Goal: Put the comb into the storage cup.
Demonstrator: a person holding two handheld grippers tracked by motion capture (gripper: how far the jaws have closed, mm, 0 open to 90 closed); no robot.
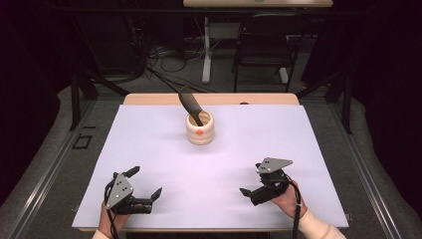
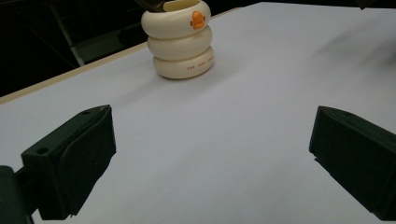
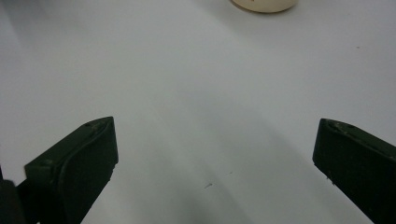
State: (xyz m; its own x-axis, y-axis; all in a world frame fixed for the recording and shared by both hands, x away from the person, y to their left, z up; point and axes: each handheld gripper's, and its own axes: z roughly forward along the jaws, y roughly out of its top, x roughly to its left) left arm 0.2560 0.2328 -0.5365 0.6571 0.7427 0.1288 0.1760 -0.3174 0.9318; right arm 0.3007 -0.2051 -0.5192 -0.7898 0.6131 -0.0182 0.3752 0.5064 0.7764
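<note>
We hold both grippers low at the near edge of the white table point(image 1: 149, 149), and both are empty. The left gripper point(image 1: 147, 183) has its jaws wide apart, and the right gripper point(image 1: 251, 178) also has its jaws spread, with only bare table between them.

The thing we work with is the cream holder point(image 1: 199, 128), a pot made of three stacked rings with a small orange mark on its front. It stands upright near the far middle of the table, well apart from both grippers. A dark comb point(image 1: 190, 103) stands in it, and its long axis leans up and to the far left, away from us.

From the left gripper the holder point(image 2: 180, 39) lies ahead and to the right on the table (in the left gripper view it sits above the left jaw). From the right gripper it lies ahead and to the left, and we see just its base point(image 3: 264, 4) at the top edge of the right gripper view.

We judge that the two grippers are about equally far from the holder. Because the comb leans toward the left side, the left gripper probably meets its free end more squarely.
</note>
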